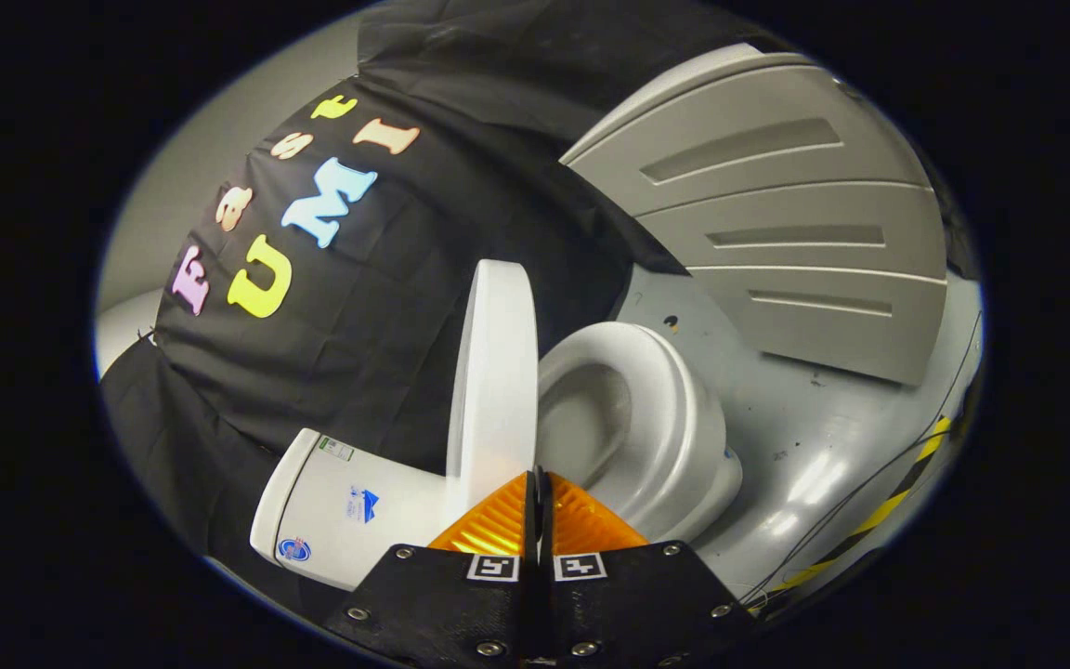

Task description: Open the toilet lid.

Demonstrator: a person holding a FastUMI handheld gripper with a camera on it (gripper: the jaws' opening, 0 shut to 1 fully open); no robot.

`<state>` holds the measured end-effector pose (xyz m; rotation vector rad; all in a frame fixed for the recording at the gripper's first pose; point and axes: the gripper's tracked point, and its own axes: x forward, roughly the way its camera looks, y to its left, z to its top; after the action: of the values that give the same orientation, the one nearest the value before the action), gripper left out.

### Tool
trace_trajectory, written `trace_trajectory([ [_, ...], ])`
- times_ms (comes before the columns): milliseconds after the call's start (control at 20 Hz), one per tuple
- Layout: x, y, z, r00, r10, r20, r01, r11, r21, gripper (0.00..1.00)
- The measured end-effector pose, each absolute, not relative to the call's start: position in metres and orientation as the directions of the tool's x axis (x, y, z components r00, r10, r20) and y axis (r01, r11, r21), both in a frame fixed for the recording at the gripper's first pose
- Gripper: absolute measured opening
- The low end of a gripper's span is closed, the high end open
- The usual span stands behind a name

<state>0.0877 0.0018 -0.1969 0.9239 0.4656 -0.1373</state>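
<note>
Beyond the jaws, at roughly twelve to ten o'clock, the black cloth wall (461, 242) of the booth forms the largest element, draped in folds behind the fixture. At one to two o'clock stands a grey panel (776, 223) with three recessed slots, leaning at a tilt as the view is rolled. Below it, from three to four o'clock, lies the grey floor (804, 437), glossy, marked with small dark spots. A yellow-and-black hazard stripe (897, 497) runs along the floor at four o'clock, and a thin dark cable (869, 483) trails just beside it.

The white toilet (628, 427) sits just ahead of the jaws, seen at a roll. Its tank (349, 506) lies at nine o'clock from the fingertips, against the cloth wall, bearing small stickers; their content is not reported. The toilet lid (496, 372) stands raised, seen edge-on, rising from directly ahead of the fingertips toward twelve o'clock, between the tank and the bowl. The seat ring (660, 409) lies at one to two o'clock from the fingertips, exposed, with the bowl opening visible inside it.

The gripper (540, 506) is clenched: its two fingers meet along a narrow dark seam, with nothing seen between them. The tips lie close to the base of the raised lid; contact cannot be confirmed. A square marker (581, 566) sits on each finger mount.
</note>
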Motion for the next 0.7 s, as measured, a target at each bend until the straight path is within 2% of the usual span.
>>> trace_trajectory([
  [250, 0.093, 0.022, -0.161, 0.904, 0.07, -0.422, 0.272, 0.668, 0.693, 0.0],
  [700, 0.096, 0.047, -0.138, 0.9, 0.04, -0.435, 0.264, 0.743, 0.615, 0.0],
])
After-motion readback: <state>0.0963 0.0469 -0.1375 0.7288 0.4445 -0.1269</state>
